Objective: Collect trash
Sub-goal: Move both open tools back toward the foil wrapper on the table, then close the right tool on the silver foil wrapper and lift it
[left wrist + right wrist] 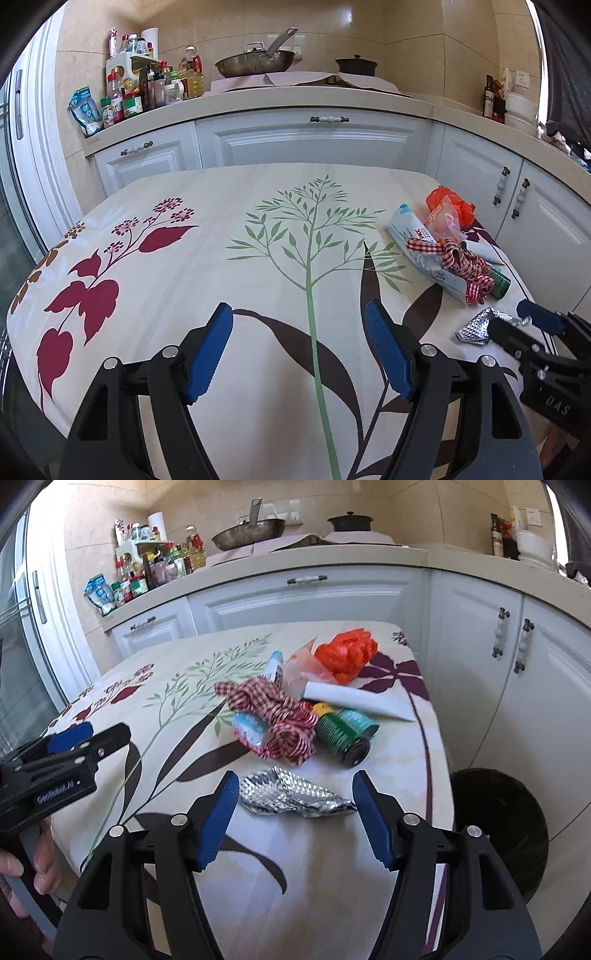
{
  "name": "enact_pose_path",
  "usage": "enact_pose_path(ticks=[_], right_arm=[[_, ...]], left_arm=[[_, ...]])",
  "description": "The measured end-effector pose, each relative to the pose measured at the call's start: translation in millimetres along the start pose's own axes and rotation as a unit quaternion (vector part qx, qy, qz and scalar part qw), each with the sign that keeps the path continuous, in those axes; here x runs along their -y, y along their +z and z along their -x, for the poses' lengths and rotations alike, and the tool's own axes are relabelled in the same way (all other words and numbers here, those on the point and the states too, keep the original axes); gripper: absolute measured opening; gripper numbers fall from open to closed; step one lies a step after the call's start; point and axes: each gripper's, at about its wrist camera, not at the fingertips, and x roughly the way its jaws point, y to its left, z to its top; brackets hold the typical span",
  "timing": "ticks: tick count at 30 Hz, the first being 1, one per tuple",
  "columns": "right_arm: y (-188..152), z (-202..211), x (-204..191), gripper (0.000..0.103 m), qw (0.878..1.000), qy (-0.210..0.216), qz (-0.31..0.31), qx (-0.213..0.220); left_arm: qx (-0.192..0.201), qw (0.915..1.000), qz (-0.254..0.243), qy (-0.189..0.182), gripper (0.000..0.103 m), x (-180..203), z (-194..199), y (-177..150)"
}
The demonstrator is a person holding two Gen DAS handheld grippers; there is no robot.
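So the trash is all piled toward the right side of the surface (332, 853), which has a leafy floral cloth over it. Closest to the right gripper (291, 808) is a crumpled silver foil wrapper (291, 794) — it sits right between the blue pads, jaws spread wide and not pressing on it. One end of the foil looks like it's about touching the right pad, hard to be sure.

Behind the foil is the rest of the heap: a tangled red-and-white checked ribbon (280, 716) draped over a blue-and-white snack packet (249, 733), a green can (341, 740) lying on its side with its dark end facing the camera, a rolled white paper tube (354, 698), and a scrunched orange plastic bag (347, 655) at the back. Printing on the packets is too small to read.

The left gripper (299, 350) is also wide, nothing in it, just hovering over bare cloth. From the right wrist view its body reads "GenRobot.AI", and a hand (22, 871) is wrapped around its handle.

Off the right edge of the surface, on the floor, there's a round bin with a black liner (498, 830) — can't see what's inside. Beyond it all: white cabinets, a counter with a wok (255, 62), a dark pot (356, 66) and a crowd of sauce bottles (147, 85).
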Motion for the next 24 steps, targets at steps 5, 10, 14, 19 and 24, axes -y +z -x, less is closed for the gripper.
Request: enact_pose_path(ticks=[5, 10, 14, 19, 24], right_arm=[[-6, 2, -6, 0.062, 1.000, 0.016, 0.009, -0.011], [-11, 3, -9, 0.059, 1.000, 0.016, 0.016, -0.015], [-10, 2, -7, 0.048, 1.000, 0.014, 0.016, -0.014], [-5, -2, -7, 0.048, 1.000, 0.009, 0.022, -0.010], [-4, -8, -10, 0.024, 0.999, 0.000, 0.041, -0.021]], left_arm=[[0.000, 1.0000, -0.003, 0.000, 0.072, 1, 0, -2], [0.001, 1.0000, -0.003, 0.001, 0.072, 1, 1, -2], [0.001, 1.0000, -0.005, 0.003, 0.072, 2, 2, -2], [0.000, 1.0000, -0.009, 0.005, 0.072, 2, 3, -4], [-0.002, 1.0000, -0.008, 0.004, 0.072, 2, 2, -4]])
